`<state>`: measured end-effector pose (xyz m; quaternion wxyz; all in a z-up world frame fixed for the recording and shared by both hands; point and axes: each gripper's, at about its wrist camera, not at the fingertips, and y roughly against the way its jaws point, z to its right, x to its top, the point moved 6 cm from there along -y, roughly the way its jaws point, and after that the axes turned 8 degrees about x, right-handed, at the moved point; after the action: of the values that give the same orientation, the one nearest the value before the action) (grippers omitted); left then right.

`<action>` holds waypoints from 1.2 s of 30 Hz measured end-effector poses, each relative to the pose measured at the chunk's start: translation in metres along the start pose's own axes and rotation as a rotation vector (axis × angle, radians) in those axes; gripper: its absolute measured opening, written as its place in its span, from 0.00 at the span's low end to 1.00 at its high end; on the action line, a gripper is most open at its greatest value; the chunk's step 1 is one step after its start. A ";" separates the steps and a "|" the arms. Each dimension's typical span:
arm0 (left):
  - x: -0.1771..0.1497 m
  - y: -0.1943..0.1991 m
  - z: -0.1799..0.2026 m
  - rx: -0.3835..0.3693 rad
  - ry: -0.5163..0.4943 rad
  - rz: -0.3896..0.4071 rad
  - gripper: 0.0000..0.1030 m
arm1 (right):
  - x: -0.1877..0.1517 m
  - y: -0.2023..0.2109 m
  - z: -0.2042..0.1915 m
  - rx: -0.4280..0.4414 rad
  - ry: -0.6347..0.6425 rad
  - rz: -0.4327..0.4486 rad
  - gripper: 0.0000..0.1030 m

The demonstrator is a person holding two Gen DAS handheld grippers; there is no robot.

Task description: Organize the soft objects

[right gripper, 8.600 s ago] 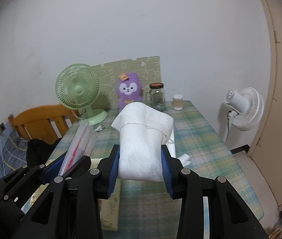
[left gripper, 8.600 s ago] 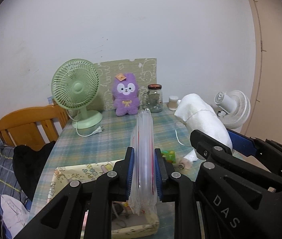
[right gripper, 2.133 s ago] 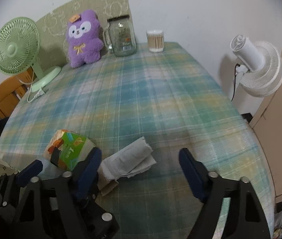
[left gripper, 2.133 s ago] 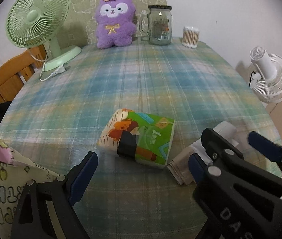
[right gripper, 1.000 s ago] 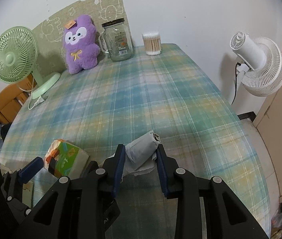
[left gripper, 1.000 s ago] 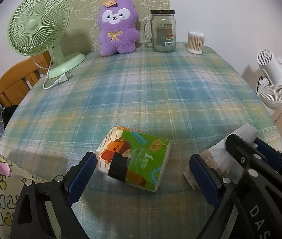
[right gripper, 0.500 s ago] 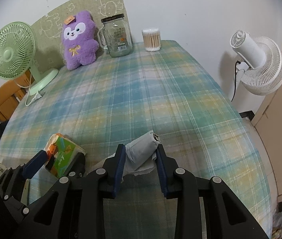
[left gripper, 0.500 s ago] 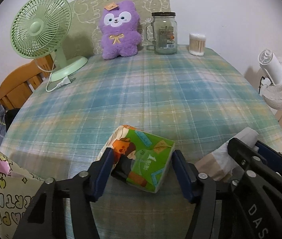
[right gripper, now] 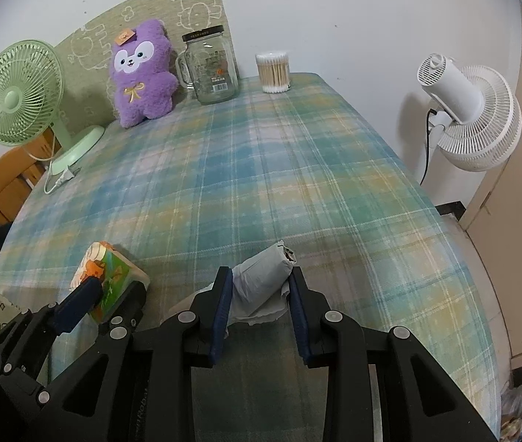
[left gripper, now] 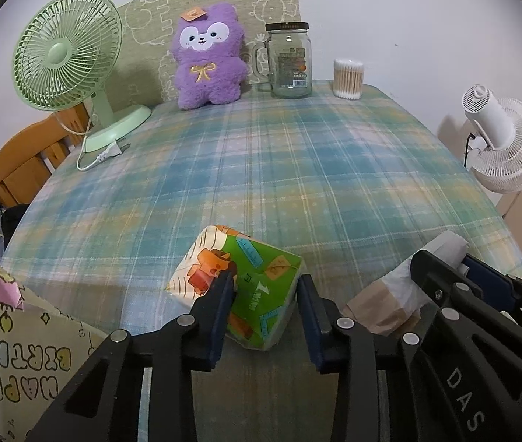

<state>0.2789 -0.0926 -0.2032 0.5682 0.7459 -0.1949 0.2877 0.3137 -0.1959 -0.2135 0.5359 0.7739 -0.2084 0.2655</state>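
Left gripper (left gripper: 265, 296) jaws just closed onto the tissue pack (left gripper: 238, 283) on the plaid worktop (left gripper: 297, 169), right gripper (right gripper: 259, 296) jaws clenched on the grey roll (right gripper: 262, 281) beside it.

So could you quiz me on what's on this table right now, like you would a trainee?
1. True or false: the left gripper has its fingers around the tissue pack.
2. What does the right gripper hold? A) a glass jar B) a grey rolled bag C) a plush toy
3. Fill in: between the purple plush toy and the cotton swab tub stands a glass ____.

Key: 1 true: its fingers, just closing, sit on both sides of the pack. 2 B: the grey rolled bag. 3 jar.
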 end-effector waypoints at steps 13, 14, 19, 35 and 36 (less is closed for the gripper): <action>-0.025 0.021 -0.005 -0.041 -0.037 -0.005 0.26 | -0.026 0.019 -0.010 0.008 0.006 -0.014 0.33; -0.028 0.023 -0.006 -0.045 -0.038 -0.009 0.26 | -0.029 0.021 -0.011 0.011 0.008 -0.014 0.33; -0.039 0.031 -0.010 -0.078 -0.036 -0.031 0.35 | -0.039 0.029 -0.017 0.019 0.011 -0.015 0.33; -0.037 0.026 -0.009 -0.046 -0.002 -0.044 0.84 | -0.039 0.035 -0.005 -0.011 -0.009 0.007 0.32; -0.036 0.025 -0.008 -0.046 -0.006 -0.044 0.84 | -0.038 0.034 -0.003 -0.012 -0.012 0.008 0.32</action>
<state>0.2346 -0.0933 -0.2066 0.5910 0.7375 -0.1865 0.2683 0.2637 -0.2030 -0.2125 0.5382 0.7715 -0.2161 0.2617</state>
